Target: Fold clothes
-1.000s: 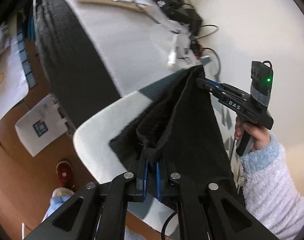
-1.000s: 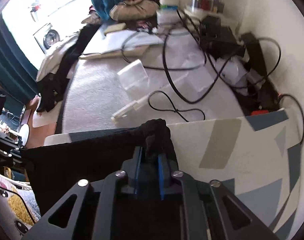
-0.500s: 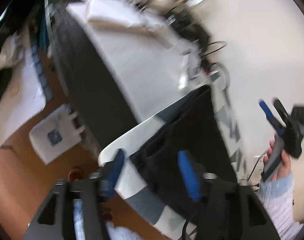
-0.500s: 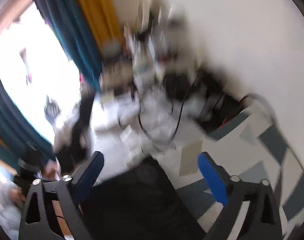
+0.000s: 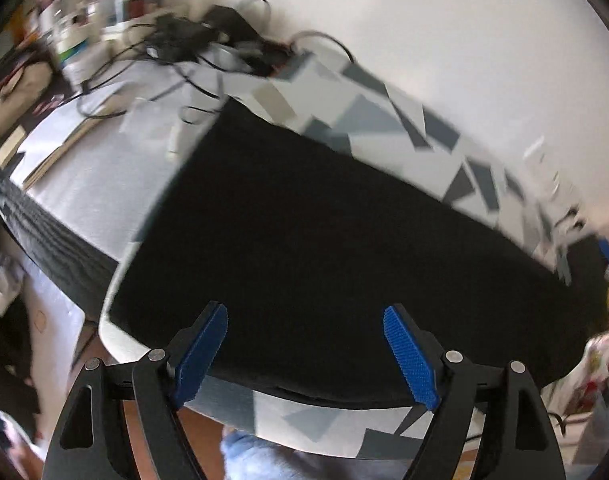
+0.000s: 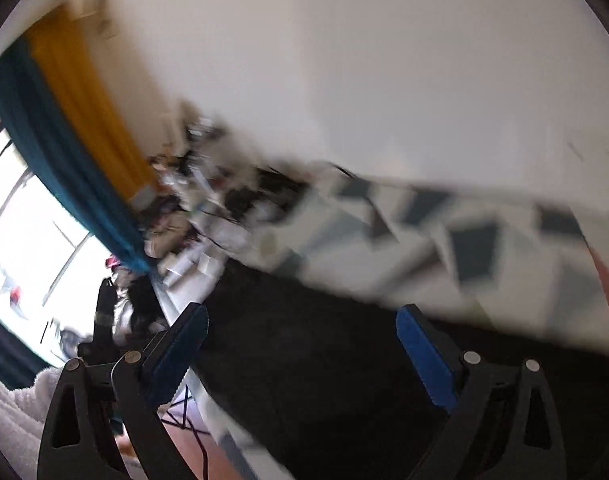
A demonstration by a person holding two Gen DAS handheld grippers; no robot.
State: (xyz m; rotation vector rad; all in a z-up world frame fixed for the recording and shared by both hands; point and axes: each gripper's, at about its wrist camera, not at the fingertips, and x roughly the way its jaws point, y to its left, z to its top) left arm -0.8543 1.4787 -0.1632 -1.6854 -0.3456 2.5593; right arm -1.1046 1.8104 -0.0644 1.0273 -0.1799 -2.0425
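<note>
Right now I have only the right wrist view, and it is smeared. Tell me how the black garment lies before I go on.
Observer: The black garment lies spread flat on the patterned mat, with bare mat showing along its far side.
Operator: Report the left gripper.
Observer: The left gripper hangs over the garment's near edge, jaws open, nothing between them.
Operator: Name anything near the far corner.
Observer: A tangle of black cables lies just beyond the mat's far left corner, off the garment.
</note>
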